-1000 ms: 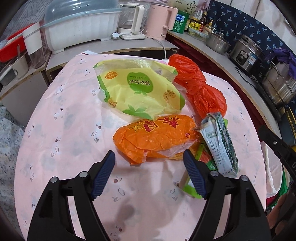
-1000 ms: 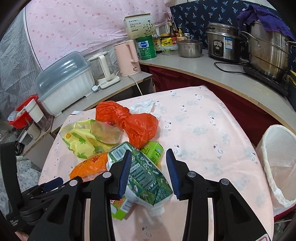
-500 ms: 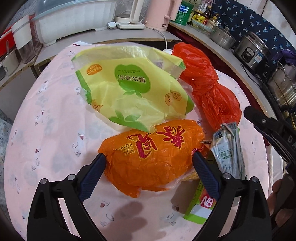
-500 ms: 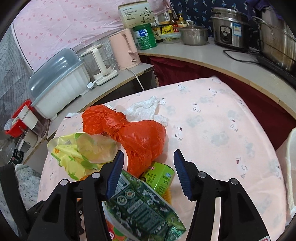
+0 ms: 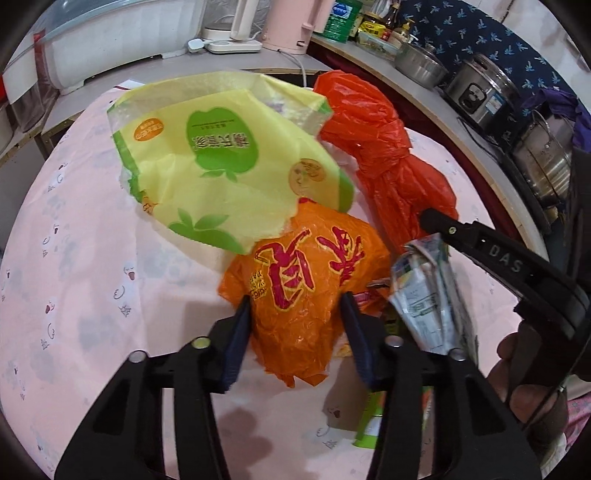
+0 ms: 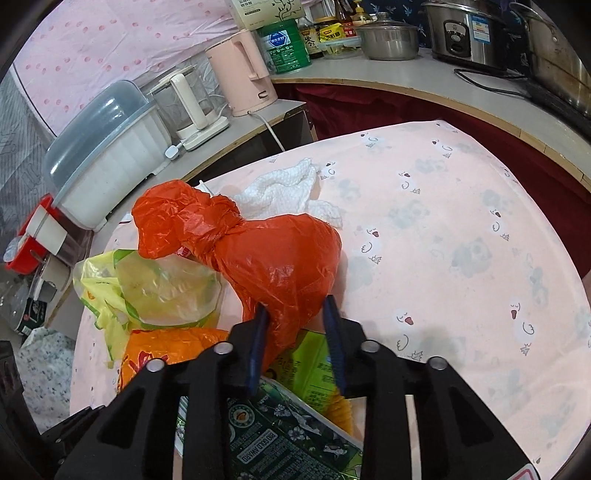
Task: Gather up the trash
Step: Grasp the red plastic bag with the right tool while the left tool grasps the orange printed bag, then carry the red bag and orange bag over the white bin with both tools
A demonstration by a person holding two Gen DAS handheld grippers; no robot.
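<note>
On the pink tablecloth point(image 5: 92, 295) lies a heap of trash. My left gripper point(image 5: 295, 306) is closing its jaws on an orange bag with red characters point(image 5: 306, 273), and the pads squeeze its near end. My right gripper point(image 6: 295, 306) is closing too, with the lower end of a knotted red bag point(image 6: 266, 251) pinched between its pads. A yellow-green bag point(image 5: 229, 162) lies behind the orange one. A crushed green-and-white carton point(image 6: 295, 435) lies under the right gripper, beside a small green carton point(image 6: 314, 365). White crumpled paper point(image 6: 284, 188) sits behind the red bag.
A counter curves round the far side with a pink kettle point(image 6: 243, 74), a white box with a clear lid point(image 6: 107, 147), a steel pot point(image 6: 388, 37) and a rice cooker point(image 6: 469, 29). A hand point(image 5: 528, 373) holds the right gripper at the lower right.
Both grippers came forward and down. The left jaws went from wide apart to squeezing the orange bag. The right gripper left the carton and shut on the red bag.
</note>
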